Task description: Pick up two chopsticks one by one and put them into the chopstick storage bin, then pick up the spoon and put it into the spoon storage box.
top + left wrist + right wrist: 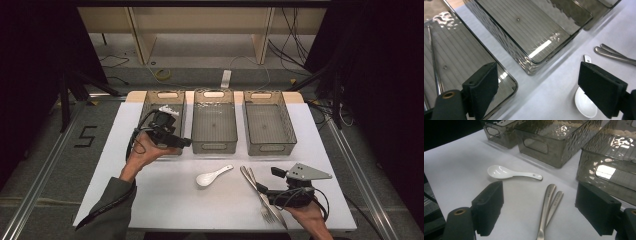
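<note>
Three bins (214, 95) sat in a row at the far side of the table (150, 200). Left bin (150, 102) already held thin metal rods (434, 62), chopsticks I'd guess. My left gripper (167, 127) hung over that bin's near end, jaws wide apart, nothing between them. Middle bin (529, 32) looked empty. White spoon (212, 176) lay on the table just in front of it, handle pointing up-right. Judged it the next pick: come down over the handle, not the bowl, and square the jaws across it. Right of that, two steel handles (255, 187) lay side by side, touching. Right gripper (272, 182) sat just beside them, jaws apart, empty.
</note>
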